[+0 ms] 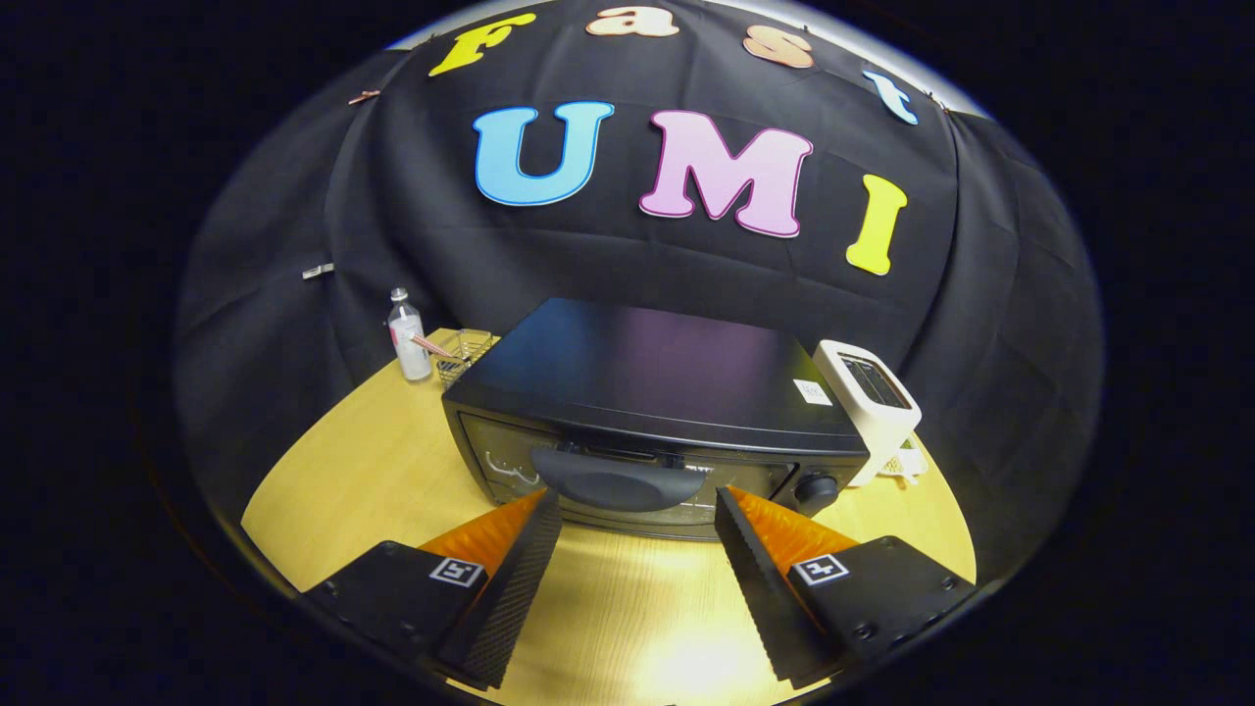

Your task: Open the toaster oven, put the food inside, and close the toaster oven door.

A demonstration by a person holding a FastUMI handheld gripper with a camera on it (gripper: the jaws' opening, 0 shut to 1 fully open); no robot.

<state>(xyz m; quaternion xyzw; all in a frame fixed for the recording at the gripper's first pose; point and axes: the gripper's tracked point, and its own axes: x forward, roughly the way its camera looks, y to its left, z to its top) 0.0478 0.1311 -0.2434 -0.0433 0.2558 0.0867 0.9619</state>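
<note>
The tongs [637,510] are gaping wide, holding nothing, while the toaster oven [652,412] is sitting just beyond them, its door handle [618,482] lying between the fingertips.

Close above tongs [637,510], facing toaster oven [652,392]

Overhead light leaves a bright glare patch on the pale yellow wooden surface [677,657] between the fingers of the open black tool [637,505]. Beyond them, the glossy black toaster oven [652,378] carries a soft purple sheen. Fisheye bending curves the surroundings; focus stays sharp.
</note>
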